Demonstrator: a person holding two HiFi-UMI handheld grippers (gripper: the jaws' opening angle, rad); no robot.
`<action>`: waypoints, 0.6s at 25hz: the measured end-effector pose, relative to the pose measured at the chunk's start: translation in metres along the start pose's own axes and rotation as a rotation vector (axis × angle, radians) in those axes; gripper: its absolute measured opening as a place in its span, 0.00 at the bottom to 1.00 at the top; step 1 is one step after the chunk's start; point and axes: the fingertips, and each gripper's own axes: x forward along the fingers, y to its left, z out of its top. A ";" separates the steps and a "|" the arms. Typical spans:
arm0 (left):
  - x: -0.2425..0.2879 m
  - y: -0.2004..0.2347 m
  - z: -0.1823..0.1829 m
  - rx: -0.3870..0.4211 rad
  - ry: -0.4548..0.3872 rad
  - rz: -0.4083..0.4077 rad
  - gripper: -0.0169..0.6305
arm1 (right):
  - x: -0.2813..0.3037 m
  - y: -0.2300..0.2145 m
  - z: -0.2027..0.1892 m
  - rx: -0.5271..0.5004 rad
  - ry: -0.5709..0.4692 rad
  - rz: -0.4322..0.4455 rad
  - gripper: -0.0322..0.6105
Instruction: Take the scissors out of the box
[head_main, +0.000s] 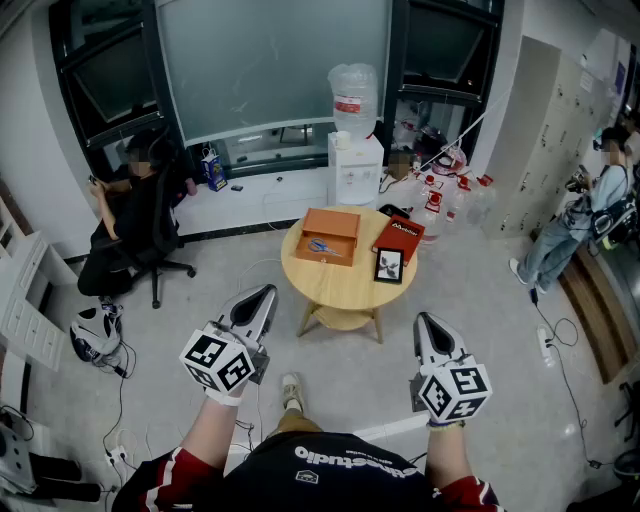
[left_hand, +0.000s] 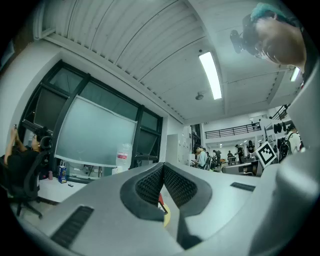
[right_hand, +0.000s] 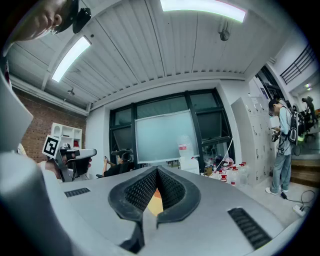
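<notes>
1. Lying in the open orange box (head_main: 340, 221), the blue-handled scissors (head_main: 322, 246) sit just above the frame's centre, on the round wooden table (head_main: 345, 293).
2. Left gripper (head_main: 264, 294), at lower left, is clenched on nothing.
3. Right gripper (head_main: 424, 322), at lower right, is likewise closed and empty, well apart from the table.
</notes>
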 end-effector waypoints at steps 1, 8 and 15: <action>0.000 0.001 -0.002 0.001 0.003 0.001 0.05 | 0.002 0.001 -0.001 -0.001 0.003 0.005 0.08; 0.001 0.003 -0.011 0.003 0.016 0.006 0.05 | 0.005 0.002 -0.004 -0.002 0.005 0.005 0.08; 0.004 0.002 -0.010 0.003 0.023 -0.001 0.05 | 0.005 0.000 -0.002 -0.001 0.005 0.004 0.08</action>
